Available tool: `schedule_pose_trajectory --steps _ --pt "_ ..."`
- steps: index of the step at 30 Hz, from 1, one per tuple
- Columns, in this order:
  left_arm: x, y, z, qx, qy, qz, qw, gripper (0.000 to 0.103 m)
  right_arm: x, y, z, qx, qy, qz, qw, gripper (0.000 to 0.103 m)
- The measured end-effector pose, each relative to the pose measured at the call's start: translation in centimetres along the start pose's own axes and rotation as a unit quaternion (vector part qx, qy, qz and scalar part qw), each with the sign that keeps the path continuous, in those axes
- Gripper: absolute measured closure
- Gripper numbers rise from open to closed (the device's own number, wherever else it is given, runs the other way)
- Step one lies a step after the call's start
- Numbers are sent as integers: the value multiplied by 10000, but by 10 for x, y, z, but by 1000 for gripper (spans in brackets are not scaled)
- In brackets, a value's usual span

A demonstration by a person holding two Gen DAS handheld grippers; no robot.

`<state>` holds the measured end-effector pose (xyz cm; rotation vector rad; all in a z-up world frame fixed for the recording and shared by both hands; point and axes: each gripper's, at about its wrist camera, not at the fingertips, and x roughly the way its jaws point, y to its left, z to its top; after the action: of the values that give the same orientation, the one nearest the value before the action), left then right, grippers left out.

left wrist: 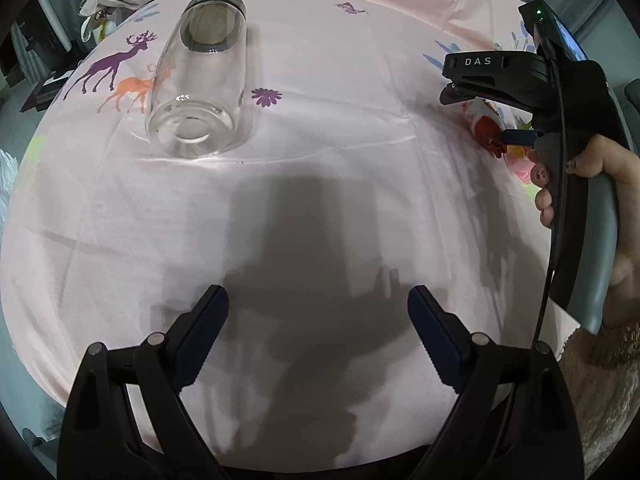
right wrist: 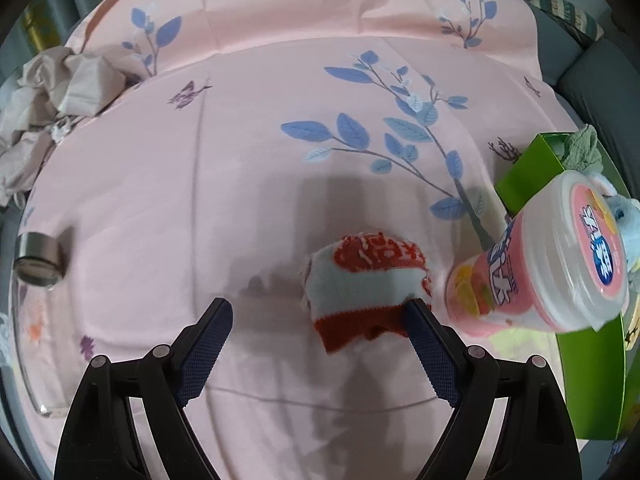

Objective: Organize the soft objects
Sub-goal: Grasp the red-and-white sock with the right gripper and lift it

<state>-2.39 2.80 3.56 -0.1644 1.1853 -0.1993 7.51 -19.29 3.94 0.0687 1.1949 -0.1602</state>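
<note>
A folded red, white and pale blue sock [right wrist: 368, 284] lies on the pink sheet, just ahead of my right gripper [right wrist: 320, 316] and toward its right finger [right wrist: 430, 344]. The right gripper is open and empty. In the left wrist view the right gripper [left wrist: 512, 80] hovers over the same sock [left wrist: 486, 124] at the right. My left gripper [left wrist: 318, 304] is open and empty over bare sheet. A clear glass jar [left wrist: 200, 84] with a metal lid lies on its side ahead and to the left.
A pink lidded tub [right wrist: 536, 268] lies tilted against a green box [right wrist: 588, 360] at the right, with a blue plush toy [right wrist: 624, 216] behind it. Crumpled grey cloth [right wrist: 52, 108] is piled at the far left. The jar's lid [right wrist: 38, 264] shows at the left edge.
</note>
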Motion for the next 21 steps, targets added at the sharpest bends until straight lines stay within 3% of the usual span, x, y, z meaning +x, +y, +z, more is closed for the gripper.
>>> schedule_pose_trajectory --steps 10,13,15,21 --pt "6 -2 1 50 31 55 10000 12 8 4 7 -332 -127 -412 9985 18" --pt "8 -4 2 62 32 73 9999 12 7 5 7 -405 -142 -489 9979 35" --pt "10 -4 3 73 38 61 9999 12 5 8 7 -554 -179 -638 9963 54" --pt "10 -2 4 47 46 20 10000 12 0 6 4 -700 -269 -577 9955 69"
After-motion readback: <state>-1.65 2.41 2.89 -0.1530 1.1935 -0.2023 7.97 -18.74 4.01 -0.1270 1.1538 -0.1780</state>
